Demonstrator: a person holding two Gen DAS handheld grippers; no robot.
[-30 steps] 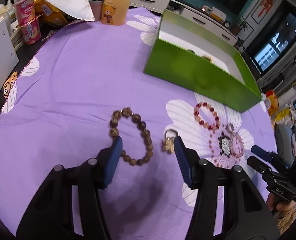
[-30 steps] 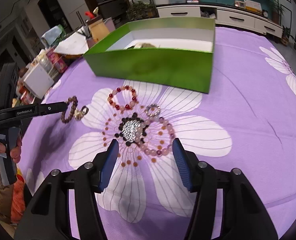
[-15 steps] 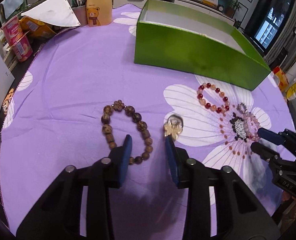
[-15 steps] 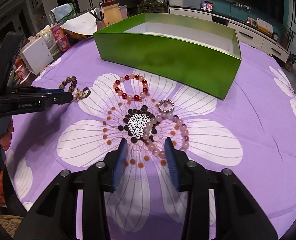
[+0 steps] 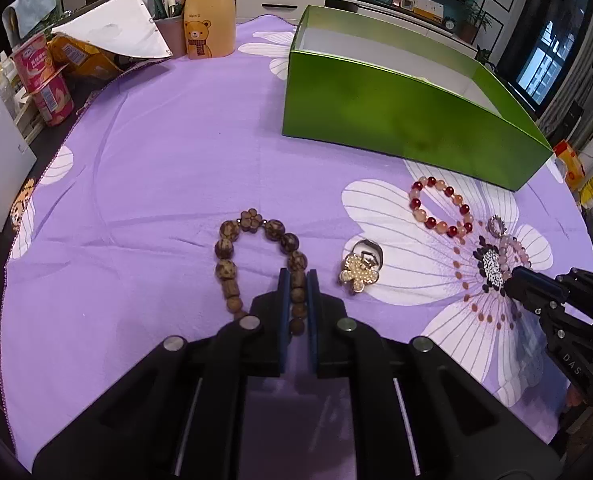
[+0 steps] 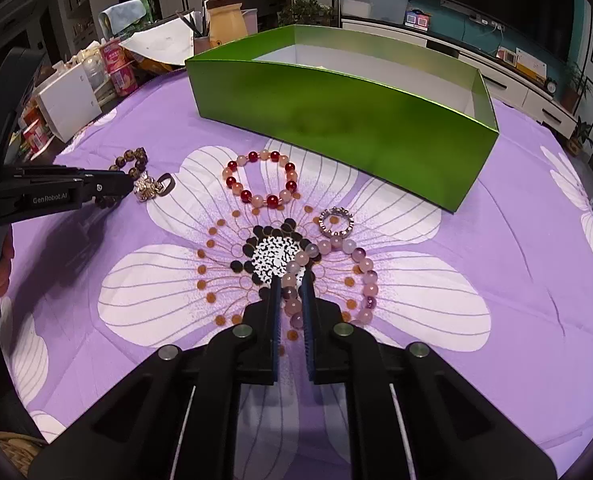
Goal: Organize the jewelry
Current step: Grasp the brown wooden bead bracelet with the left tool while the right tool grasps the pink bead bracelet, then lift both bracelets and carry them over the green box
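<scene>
- Left gripper (image 5: 297,280): jaws have just been closing and now pinch the right-hand run of the brown wooden bead bracelet (image 5: 232,256), which lies flat on the purple flowered cloth (image 5: 156,184).
- Right gripper (image 6: 290,284): jaws have just been closing and now pinch one side of the pale pink bead bracelet (image 6: 360,268), also on the cloth.
- Red and peach bracelet (image 6: 262,178), silver ring (image 6: 336,222) and gold charm (image 5: 358,272): loose on the cloth.
- Open green box (image 6: 336,116): behind them.
</scene>
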